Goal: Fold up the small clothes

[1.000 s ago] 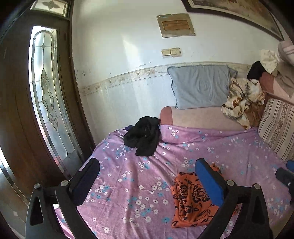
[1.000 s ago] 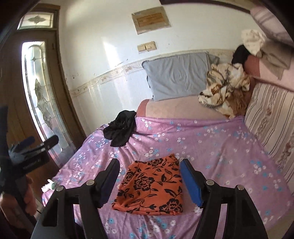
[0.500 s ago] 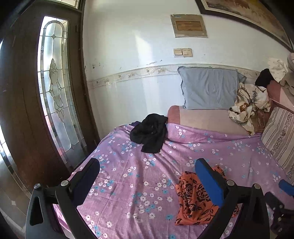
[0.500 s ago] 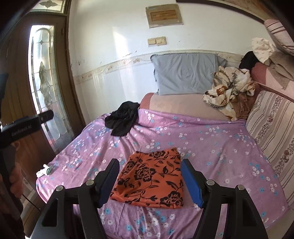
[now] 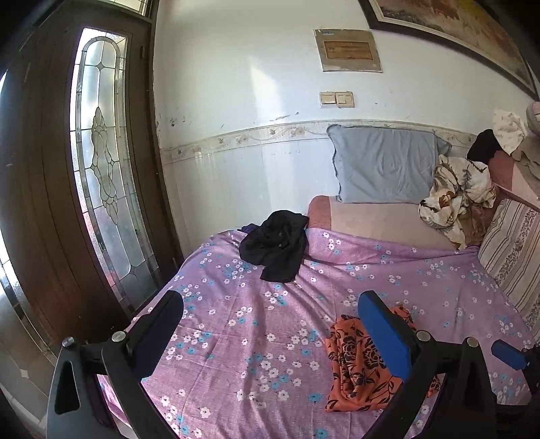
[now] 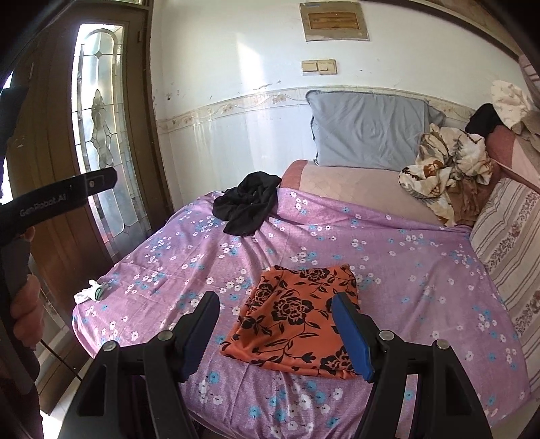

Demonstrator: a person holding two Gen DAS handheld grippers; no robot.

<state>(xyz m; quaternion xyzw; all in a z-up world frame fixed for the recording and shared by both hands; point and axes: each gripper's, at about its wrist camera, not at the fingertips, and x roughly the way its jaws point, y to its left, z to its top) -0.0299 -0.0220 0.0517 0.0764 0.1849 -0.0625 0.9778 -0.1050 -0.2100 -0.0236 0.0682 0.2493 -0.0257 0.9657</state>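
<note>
Orange floral garment lies folded flat on the bed, long axis apparently near-to-far. Right claw gapes above its near edge, empty. Left claw gapes, its finger hiding part of the garment.

Bed w/ purple floral sheet under and ahead of right gripper. Far ahead, against wall: grey pillow upright, standing on beige-pink bedding. Ahead-right of gripper: crumpled cream/brown floral blanket, touching pillow's rt edge. Right of gripper: striped cushion along bed side. Left of gripper, at bed's left edge: small white obj, type unclear. Far left: dark wood door w/ leaded glass pane. Wall ahead: tile border strip, double switch above pillow, beige panel above switch. Left cam: framed picture top rt, partly cut off.
</note>
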